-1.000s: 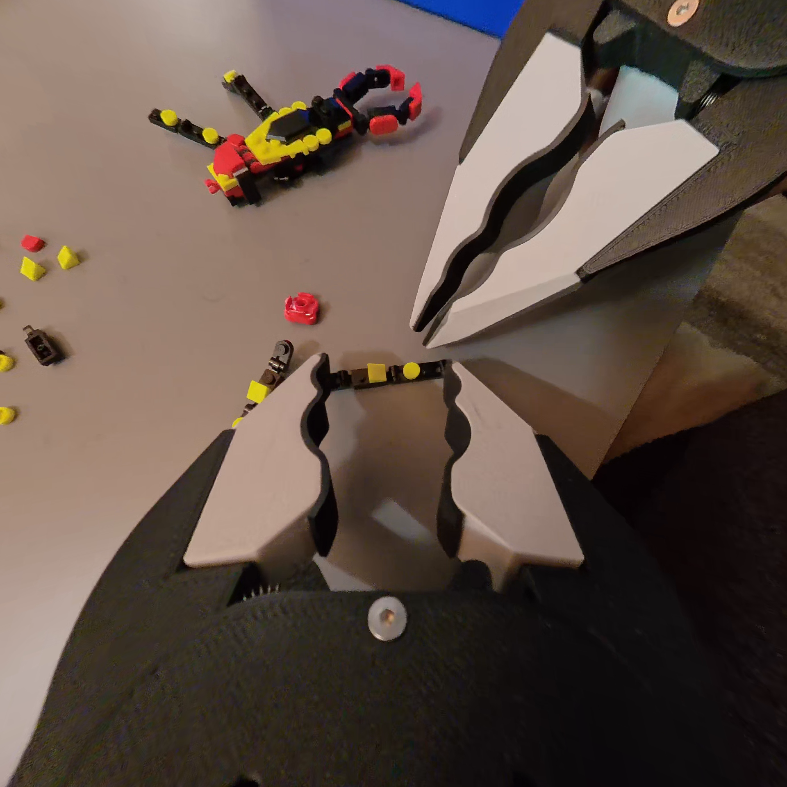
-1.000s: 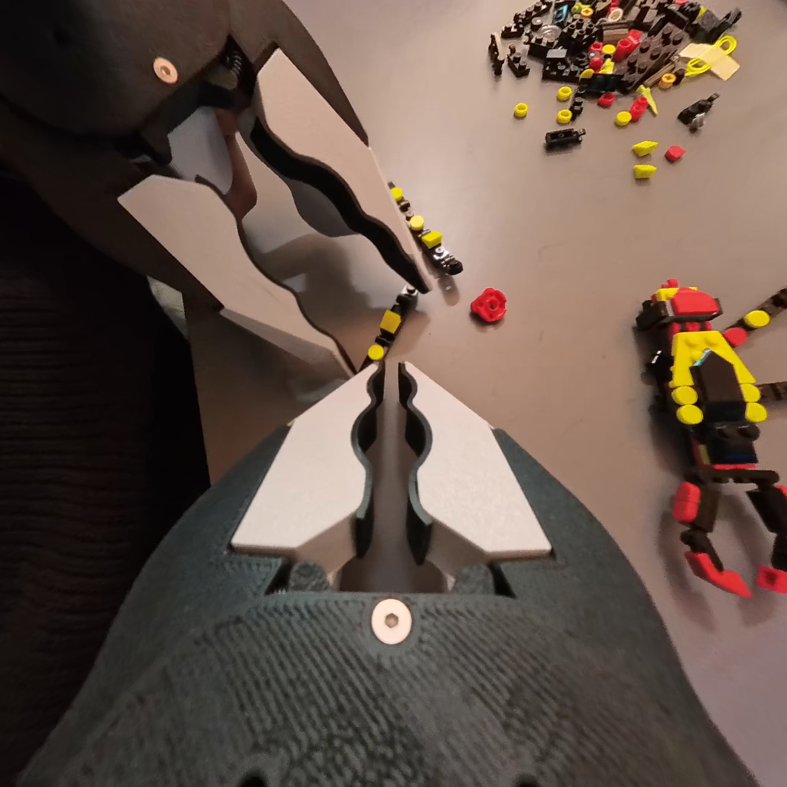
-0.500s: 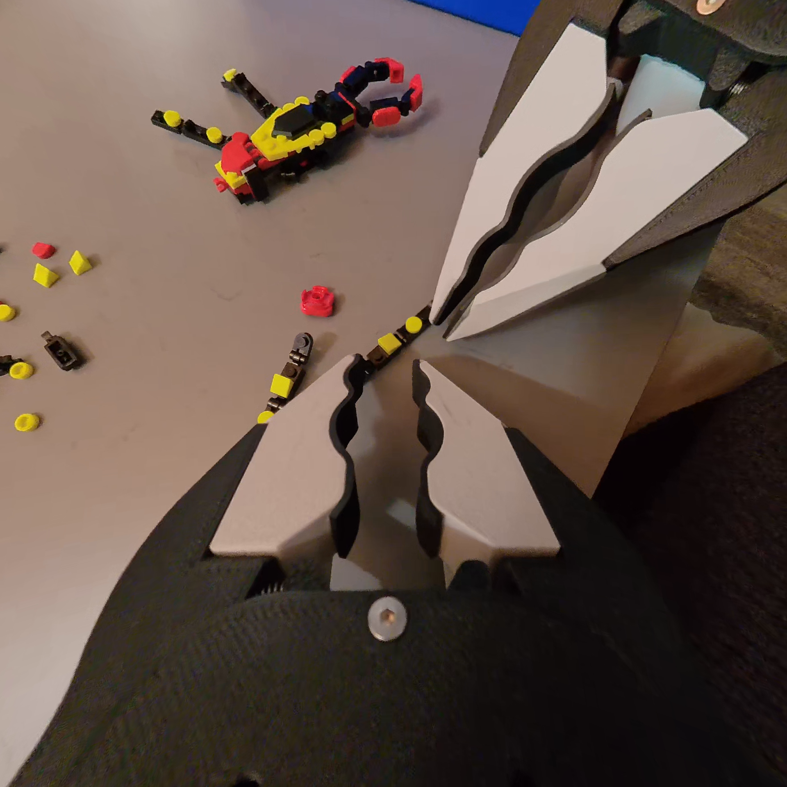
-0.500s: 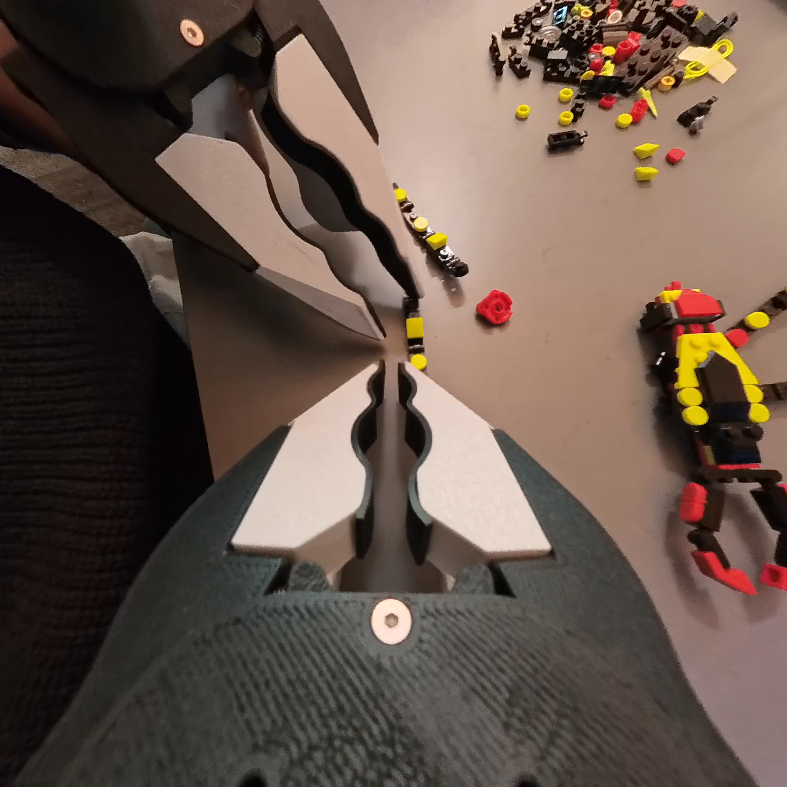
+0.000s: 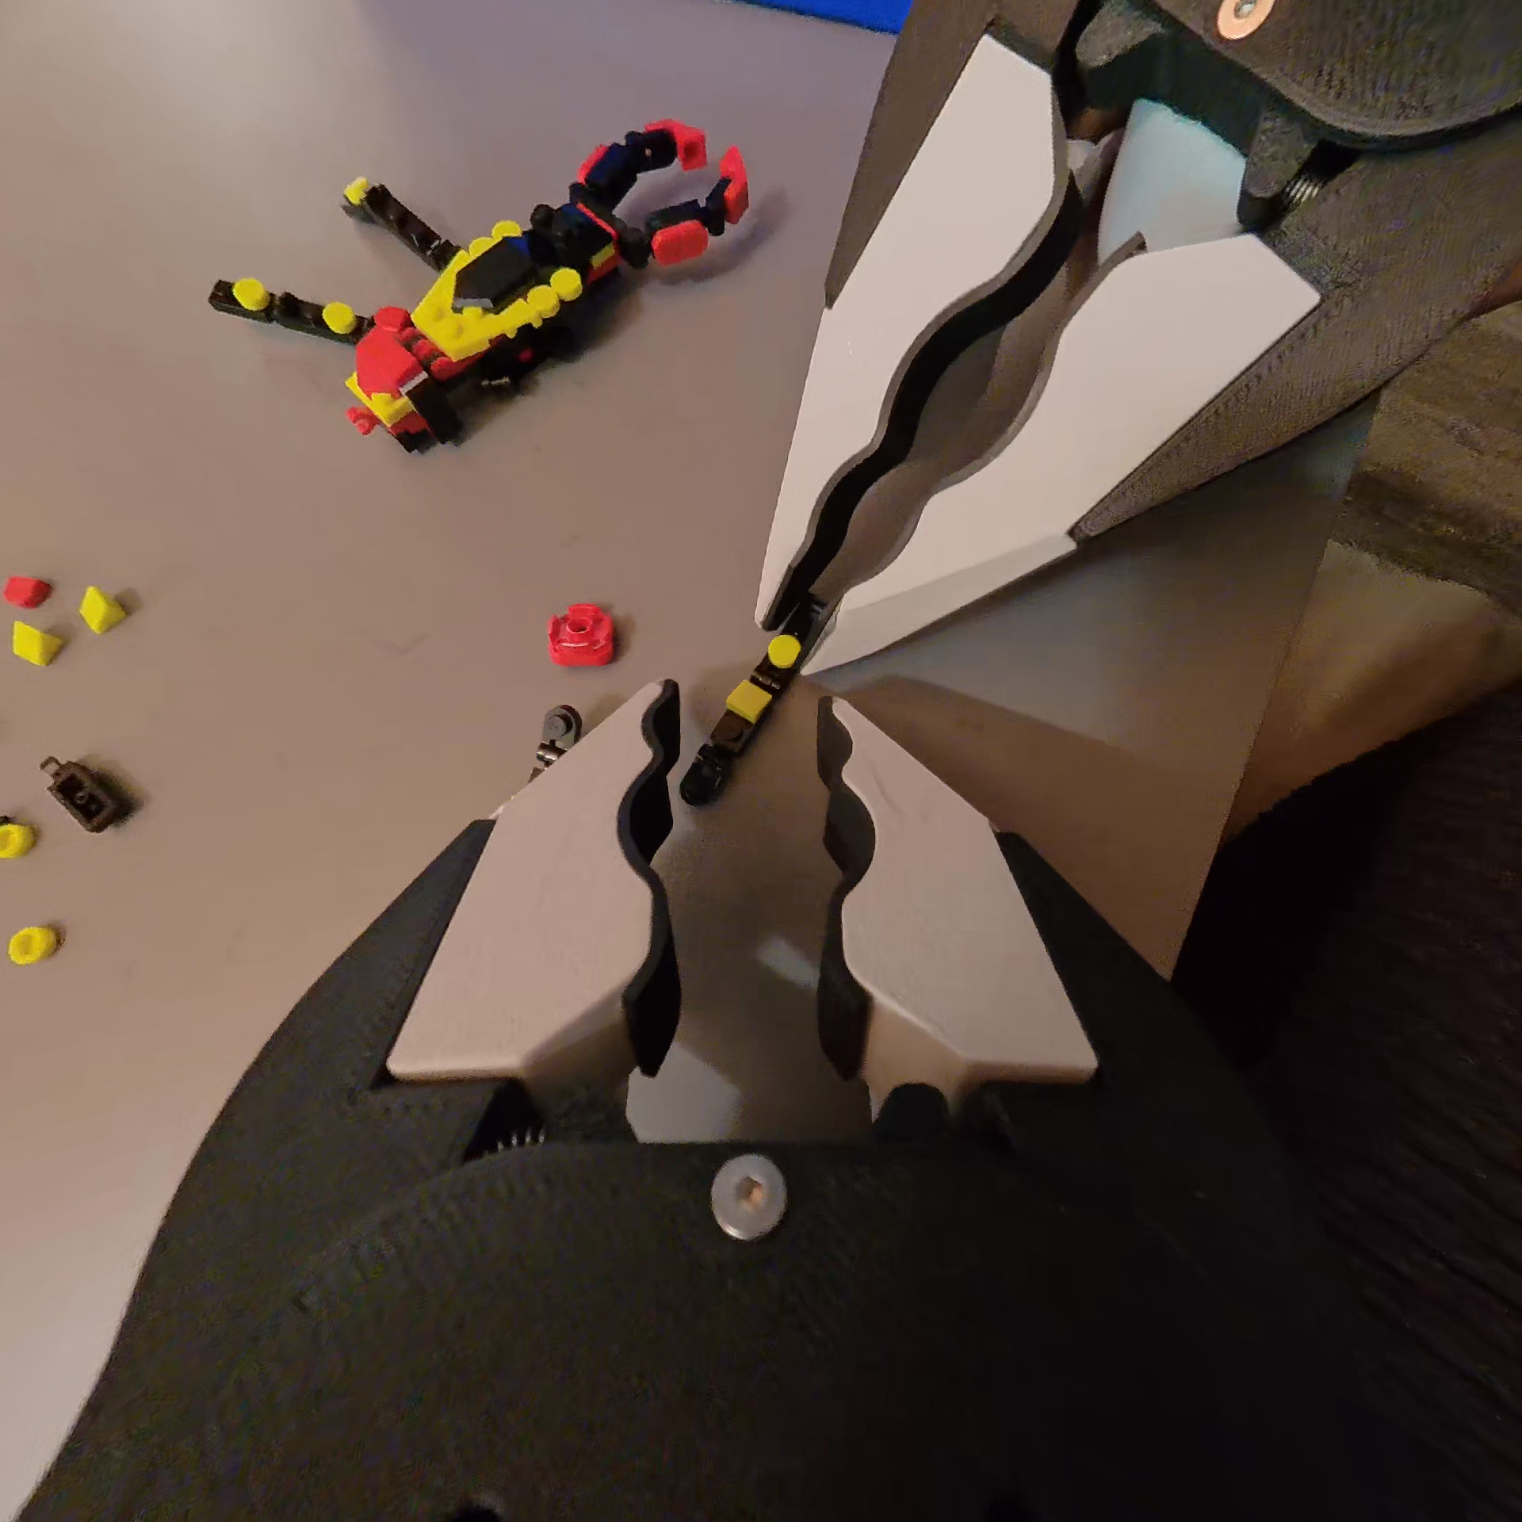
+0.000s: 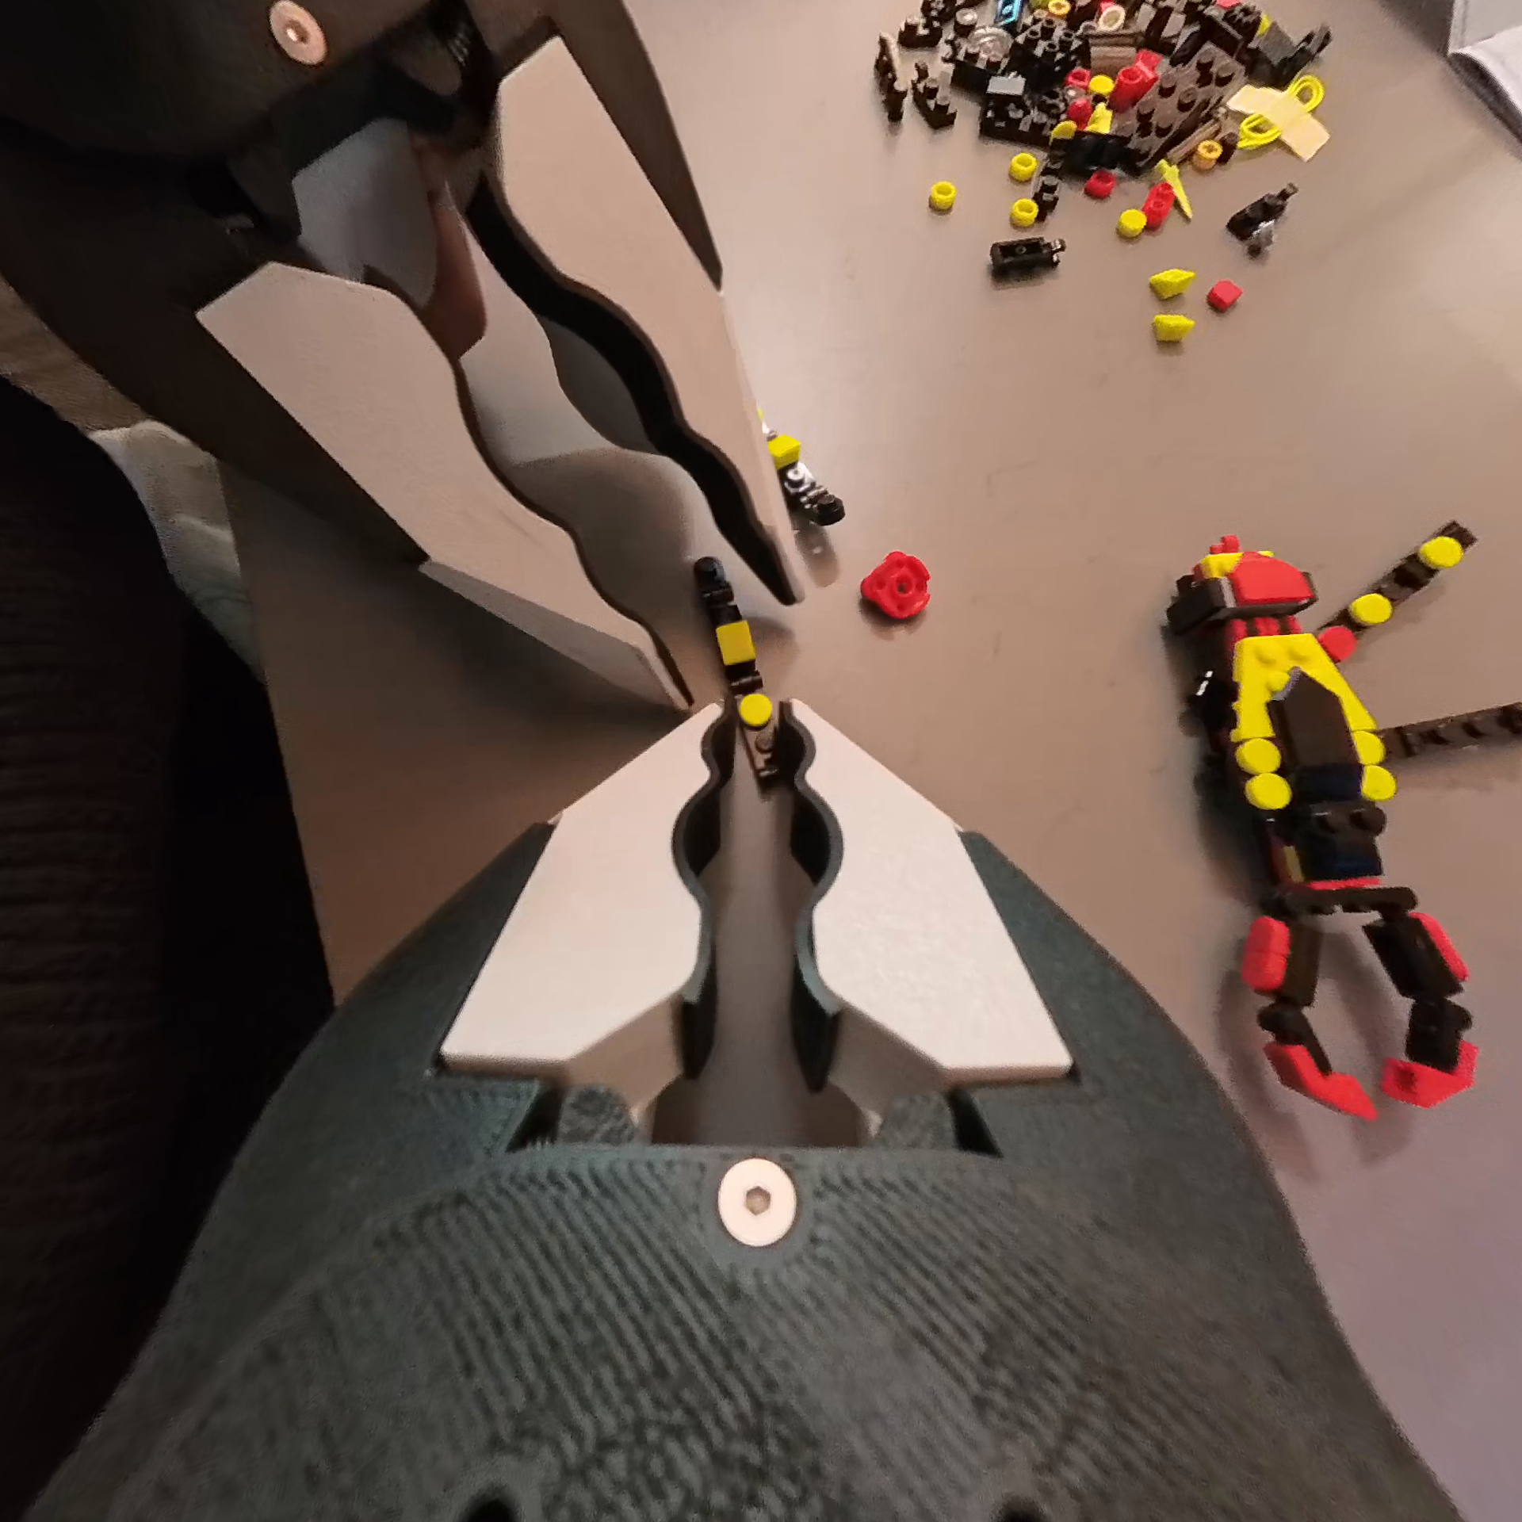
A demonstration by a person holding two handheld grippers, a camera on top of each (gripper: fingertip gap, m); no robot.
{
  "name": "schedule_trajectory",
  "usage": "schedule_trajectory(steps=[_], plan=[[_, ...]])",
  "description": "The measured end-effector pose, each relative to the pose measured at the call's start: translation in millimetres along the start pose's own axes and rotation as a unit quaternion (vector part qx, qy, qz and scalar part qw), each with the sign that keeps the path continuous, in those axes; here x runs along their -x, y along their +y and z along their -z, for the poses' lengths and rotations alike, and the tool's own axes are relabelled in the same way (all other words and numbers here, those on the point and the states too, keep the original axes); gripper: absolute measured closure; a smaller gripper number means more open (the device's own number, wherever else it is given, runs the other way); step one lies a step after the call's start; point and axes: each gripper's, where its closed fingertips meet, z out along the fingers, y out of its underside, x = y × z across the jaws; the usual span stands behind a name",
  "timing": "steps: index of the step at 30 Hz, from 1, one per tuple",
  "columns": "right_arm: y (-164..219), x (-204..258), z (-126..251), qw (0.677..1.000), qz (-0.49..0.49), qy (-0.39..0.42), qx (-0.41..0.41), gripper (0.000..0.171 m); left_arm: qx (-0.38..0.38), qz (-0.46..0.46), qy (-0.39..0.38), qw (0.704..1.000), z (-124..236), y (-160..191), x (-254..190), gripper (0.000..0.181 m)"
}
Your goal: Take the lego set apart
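Observation:
A red, yellow and black lego scorpion (image 5: 494,305) lies on the grey table (image 5: 329,535); it also shows in the right wrist view (image 6: 1301,741). A detached black leg strip with yellow pieces (image 5: 749,704) (image 6: 733,642) runs between the two grippers. My right gripper (image 6: 755,715) (image 5: 803,613) is shut on one end of the strip. My left gripper (image 5: 745,700) (image 6: 737,646) is open, and the strip's free end lies between its fingers, close to the left finger (image 5: 576,865).
A second leg strip (image 5: 556,733) (image 6: 803,478) and a red round piece (image 5: 581,642) (image 6: 896,583) lie beside the grippers. A pile of loose pieces (image 6: 1112,91) sits farther back, with scattered small pieces (image 5: 86,795). The table edge (image 5: 1235,741) is close by. My two grippers' fingertips are within a few centimetres of each other.
The strip has swung from lying crosswise to pointing along both grippers. The right gripper now has its end between the fingertips. The left gripper narrowed, then opened wider.

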Motion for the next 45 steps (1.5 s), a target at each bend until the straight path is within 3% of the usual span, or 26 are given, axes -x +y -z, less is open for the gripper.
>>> schedule_trajectory(steps=[3,6,16,37,45], plan=[[-1.1,2.0,-2.8,1.0,0.005,-0.004,0.001,0.162,0.007,-0.003,0.005,1.0,-2.2,0.9,1.4,0.154],[-0.6,1.8,-5.0,1.0,0.004,-0.001,0.003,0.164,0.008,0.0,0.021,1.0,-3.4,0.4,0.3,0.171],[1.4,6.4,-3.2,0.998,-0.053,-0.042,0.009,0.164,0.006,-0.017,0.048,0.999,-0.7,1.6,-6.9,0.175],[1.3,7.7,-3.9,1.0,0.001,-0.021,0.017,0.162,0.009,-0.033,0.036,0.999,-0.3,3.7,-8.3,0.175],[-3.6,3.2,-1.7,0.991,-0.124,-0.053,-0.011,0.166,0.008,-0.045,0.025,0.999,0.2,4.1,-7.6,0.174]])
